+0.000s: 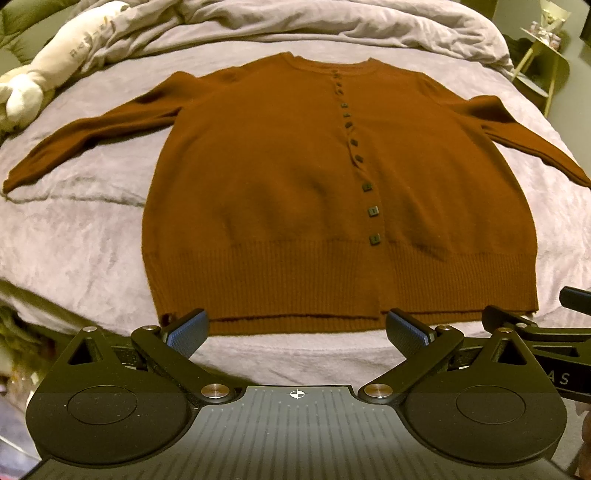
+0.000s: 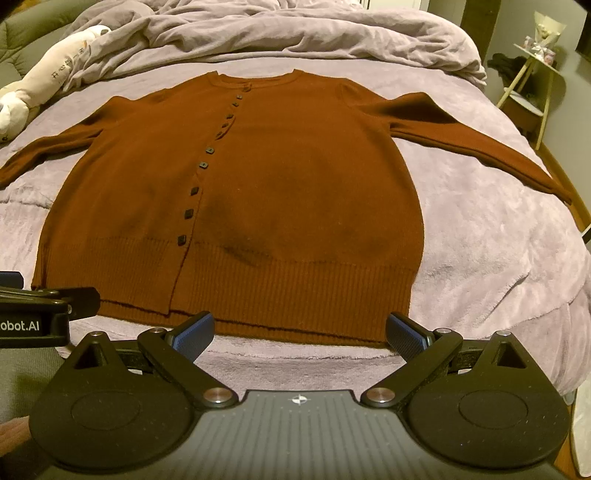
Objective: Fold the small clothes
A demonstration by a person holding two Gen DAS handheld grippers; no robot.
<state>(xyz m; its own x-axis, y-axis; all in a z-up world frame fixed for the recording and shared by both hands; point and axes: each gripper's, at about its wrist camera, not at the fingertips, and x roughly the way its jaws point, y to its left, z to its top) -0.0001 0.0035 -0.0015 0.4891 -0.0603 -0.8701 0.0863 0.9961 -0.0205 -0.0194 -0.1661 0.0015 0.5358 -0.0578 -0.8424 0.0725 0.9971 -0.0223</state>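
Observation:
A rust-brown buttoned cardigan point(image 1: 280, 192) lies flat on the bed, front up, both sleeves spread out to the sides; it also shows in the right wrist view point(image 2: 280, 192). Its ribbed hem point(image 1: 332, 284) faces me. My left gripper point(image 1: 297, 332) is open and empty, just short of the hem's left half. My right gripper point(image 2: 300, 334) is open and empty, just short of the hem's right half point(image 2: 295, 291). Each gripper shows at the edge of the other's view.
A lilac blanket point(image 1: 92, 236) covers the bed, with a bunched duvet point(image 1: 332, 22) at the far end. A cream plush toy point(image 1: 48, 62) lies at the far left. A small side table point(image 2: 532, 85) stands off the bed's right.

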